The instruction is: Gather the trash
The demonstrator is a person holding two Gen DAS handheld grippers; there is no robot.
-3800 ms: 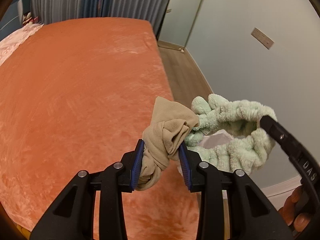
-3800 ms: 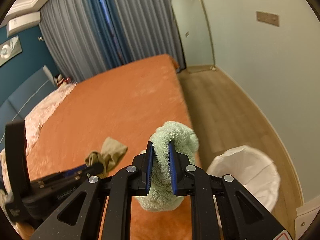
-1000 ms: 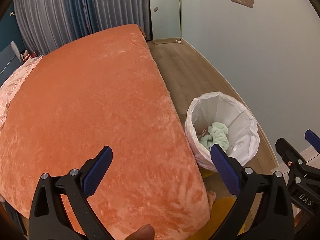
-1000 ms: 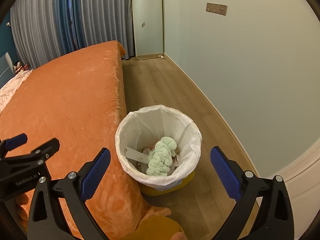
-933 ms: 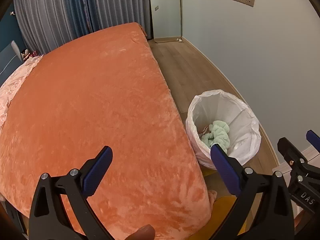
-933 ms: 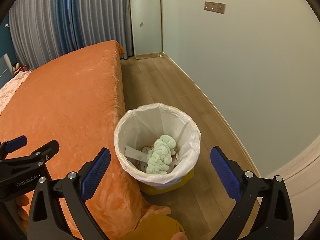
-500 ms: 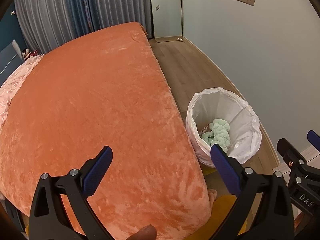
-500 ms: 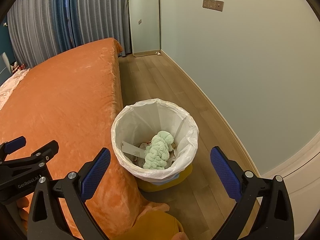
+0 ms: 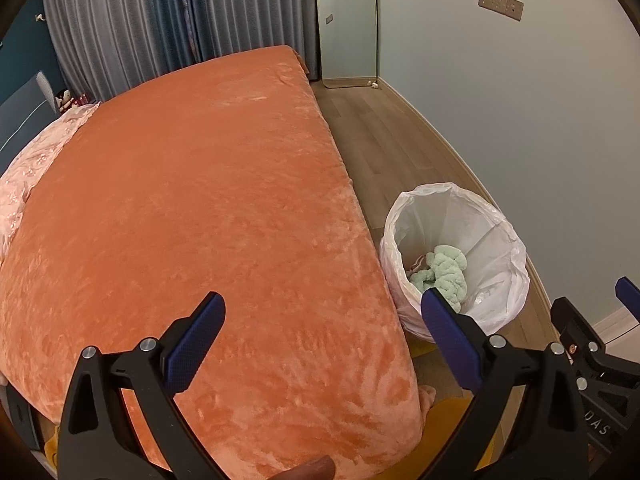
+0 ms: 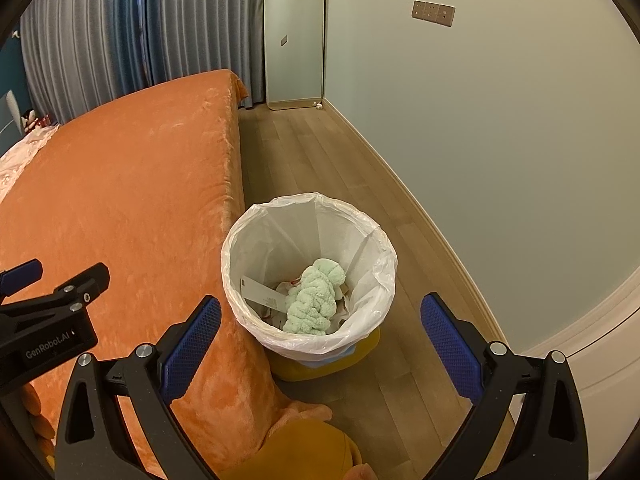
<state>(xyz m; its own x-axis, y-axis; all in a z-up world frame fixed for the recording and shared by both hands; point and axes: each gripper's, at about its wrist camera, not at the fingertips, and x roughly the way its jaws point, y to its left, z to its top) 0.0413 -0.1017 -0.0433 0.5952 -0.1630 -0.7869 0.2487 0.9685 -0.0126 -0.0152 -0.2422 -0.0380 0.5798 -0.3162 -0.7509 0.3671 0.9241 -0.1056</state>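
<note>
The fluffy mint-green fabric piece (image 10: 314,297) is seen lying down in the white plastic-lined waste bin (image 10: 376,236), on top of a white paper slip (image 10: 262,293) and other scraps; its long axis runs from near left to far right in the right wrist view. The bin is stood on the wooden plank floor (image 10: 304,152), just beside the edge of the orange plush bedspread (image 9: 192,184).

The right gripper (image 10: 320,330) is held above the bin, a little to the near side, its blue-padded jaws spread wide with nothing between them. The left gripper (image 9: 322,328) is held over the near corner of the bed, jaws likewise wide apart and empty, the bin lying off to its right.

No loose item is seen on the stretch of bedspread in view; the pale pink bedding (image 9: 36,156) at the far left is too blurred to be checked. The collection is judged done or close to it for the area shown. Should anything more turn up on the bed, the left gripper is judged the nearer one for the pick, while the right is better placed for any drop into the bin.
</note>
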